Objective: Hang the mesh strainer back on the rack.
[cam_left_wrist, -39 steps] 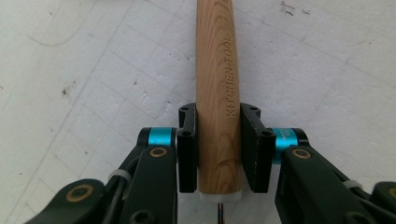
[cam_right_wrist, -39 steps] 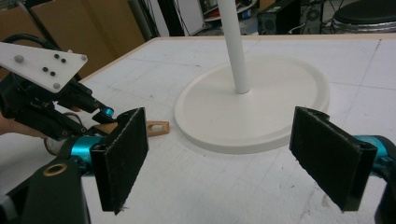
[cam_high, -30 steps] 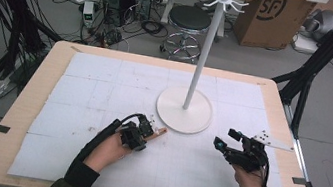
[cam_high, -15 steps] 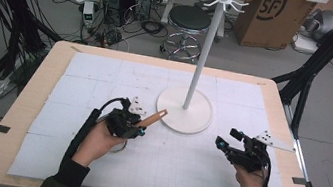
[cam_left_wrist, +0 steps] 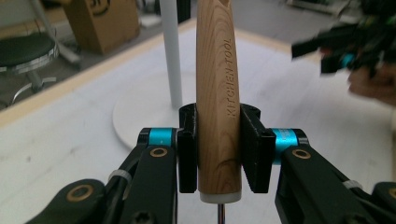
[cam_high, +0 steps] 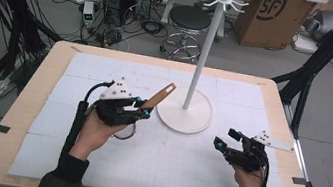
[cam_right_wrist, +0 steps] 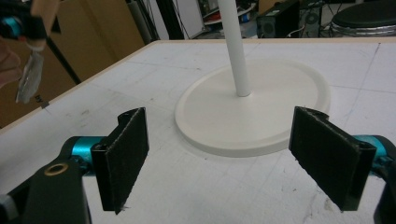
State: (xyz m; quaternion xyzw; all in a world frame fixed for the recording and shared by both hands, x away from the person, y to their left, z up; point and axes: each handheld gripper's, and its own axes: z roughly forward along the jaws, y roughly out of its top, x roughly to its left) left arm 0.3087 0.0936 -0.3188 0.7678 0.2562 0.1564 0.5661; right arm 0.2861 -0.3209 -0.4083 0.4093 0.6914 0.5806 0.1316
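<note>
Wooden, light-brown kitchen tool handle (cam_left_wrist: 218, 93) is clamped between the jaws of the left gripper (cam_high: 144, 111), pointing up toward the white round-based hanging stand (cam_high: 186, 114) ahead of it. Right gripper (cam_right_wrist: 231, 158) rests with jaws spread wide, holding nothing, the stand's base just ahead. I think the smooth tapered handle could slide in the pads if tilted further, and the tool might knock the thin pole.

The utensil handle (cam_left_wrist: 218, 98) is pale wood with visible grain, smooth and matt, stamped with lettering, and ends in a white collar and a thin metal shank. The fingers (cam_right_wrist: 125, 154) that clamp it are matt black with a rough, fibrous pad face, joined by glossy blue metal sleeves. The stand (cam_high: 185, 114) looks smooth, matt white; the desk (cam_high: 53, 63) is light wood under a white, slightly scuffed mat (cam_high: 168, 164).
</note>
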